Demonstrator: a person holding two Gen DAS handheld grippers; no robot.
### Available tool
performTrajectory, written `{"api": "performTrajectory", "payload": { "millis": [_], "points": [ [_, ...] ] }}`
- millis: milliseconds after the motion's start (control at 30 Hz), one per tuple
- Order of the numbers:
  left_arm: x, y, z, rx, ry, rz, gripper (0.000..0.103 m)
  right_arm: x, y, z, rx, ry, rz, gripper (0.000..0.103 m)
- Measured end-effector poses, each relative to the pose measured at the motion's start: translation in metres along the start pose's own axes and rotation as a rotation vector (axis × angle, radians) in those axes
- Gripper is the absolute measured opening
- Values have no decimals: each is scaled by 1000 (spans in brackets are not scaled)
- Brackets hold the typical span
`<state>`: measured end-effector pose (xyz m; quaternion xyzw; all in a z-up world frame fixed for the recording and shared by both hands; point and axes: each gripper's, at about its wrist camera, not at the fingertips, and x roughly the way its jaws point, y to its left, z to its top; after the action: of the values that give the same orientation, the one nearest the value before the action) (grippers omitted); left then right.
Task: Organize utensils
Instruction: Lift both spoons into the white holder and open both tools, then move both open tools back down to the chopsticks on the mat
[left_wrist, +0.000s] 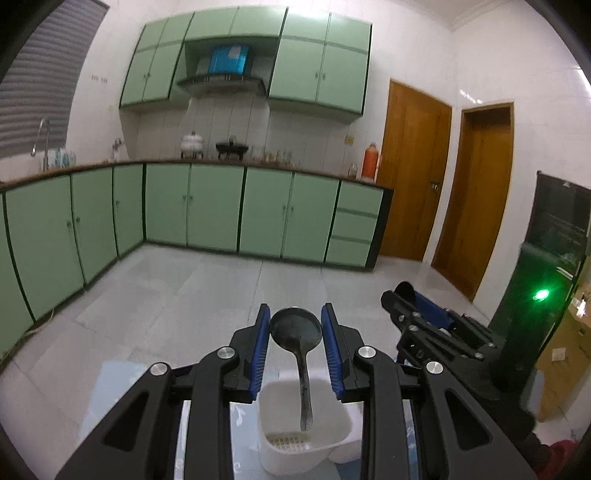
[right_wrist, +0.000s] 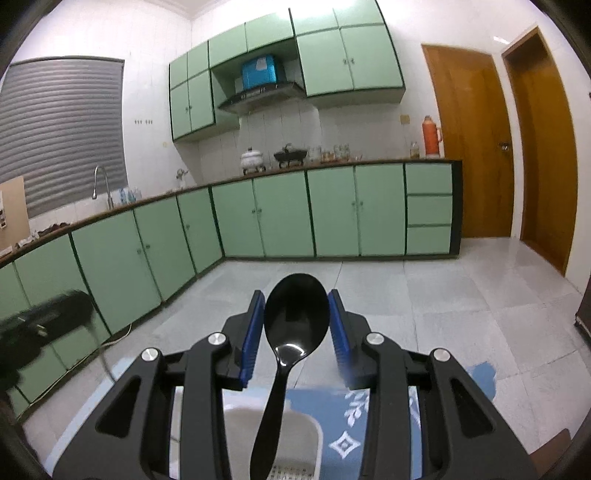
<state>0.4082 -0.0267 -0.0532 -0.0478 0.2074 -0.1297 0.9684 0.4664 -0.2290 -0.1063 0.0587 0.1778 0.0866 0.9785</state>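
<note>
1. Left gripper (left_wrist: 295, 325): jaws partly closed, blue pads pinching the bowl of a metal spoon (left_wrist: 297, 339). Handle hangs down, long axis near vertical, tip over the open mouth of the white utensil caddy (left_wrist: 332, 439).
2. Right gripper (right_wrist: 297, 314): same partial closure, gripping a black plastic spoon (right_wrist: 293, 321) by its bowl. Handle points down at the caddy rim, probably just left of caddy centre; fisheye makes this hard to confirm.
3. Left spoon looks nearer to dropping in.
4. Caddy stands on a blue patterned mat (right_wrist: 354, 424).
5. Beyond the caddy: grey tiled floor (left_wrist: 184, 288), green cabinets (left_wrist: 214, 206), wooden doors (left_wrist: 413, 170).
</note>
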Motion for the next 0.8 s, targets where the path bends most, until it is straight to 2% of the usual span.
{"api": "performTrajectory", "payload": {
  "millis": [133,367,533,600,800],
  "points": [
    [10,3,-18,-8,46,0,28,2,0,-14,13,47,20,35],
    [-1,-1,-23,-14,41,5,35,-20,-4,-21,54,52,22,47],
    [-29,-6,-24,-17,22,20,42,-58,-10,-21,106,42,21,54],
    [-47,-8,-28,-15,12,21,48,-76,-11,-25,115,50,25,56],
    [-101,-16,-63,8,62,39,57,-140,-10,-61,112,133,16,65]
  ]
}}
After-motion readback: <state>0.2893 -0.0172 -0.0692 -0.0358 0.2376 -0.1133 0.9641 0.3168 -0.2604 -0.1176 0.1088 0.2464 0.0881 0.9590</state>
